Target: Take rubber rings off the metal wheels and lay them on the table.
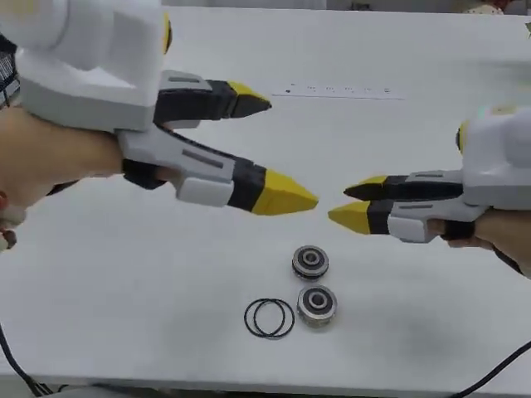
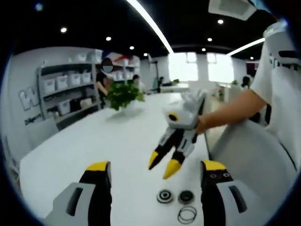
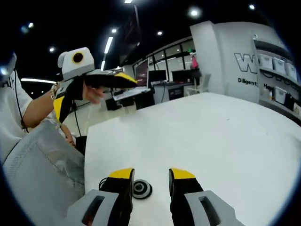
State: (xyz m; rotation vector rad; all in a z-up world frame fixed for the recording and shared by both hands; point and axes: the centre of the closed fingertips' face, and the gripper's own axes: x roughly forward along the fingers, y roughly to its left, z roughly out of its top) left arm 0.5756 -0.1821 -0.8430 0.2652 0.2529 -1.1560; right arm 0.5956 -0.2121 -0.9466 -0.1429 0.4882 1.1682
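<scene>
Two small metal wheels [image 1: 309, 262] [image 1: 316, 305] lie flat near the table's front edge, and the far one has a darker rim. Two thin black rubber rings [image 1: 269, 318] lie overlapping on the table just left of the near wheel. My left gripper [image 1: 280, 149] hovers above and left of them, wide open and holding nothing. My right gripper [image 1: 344, 204] comes in from the right with a narrow gap between its tips, also holding nothing. The left gripper view has the wheels [image 2: 165, 196] [image 2: 186, 196], the rings [image 2: 186, 214] and the right gripper [image 2: 162, 167]. One wheel [image 3: 141, 189] lies between the right gripper's tips [image 3: 151, 173].
The white table [image 1: 166, 274] stretches far back, with a faint row of marks [image 1: 336, 89] on it. Black cables [image 1: 498, 373] hang at both front corners. A potted plant [image 2: 123, 95] stands far down the table, with shelves and people behind it.
</scene>
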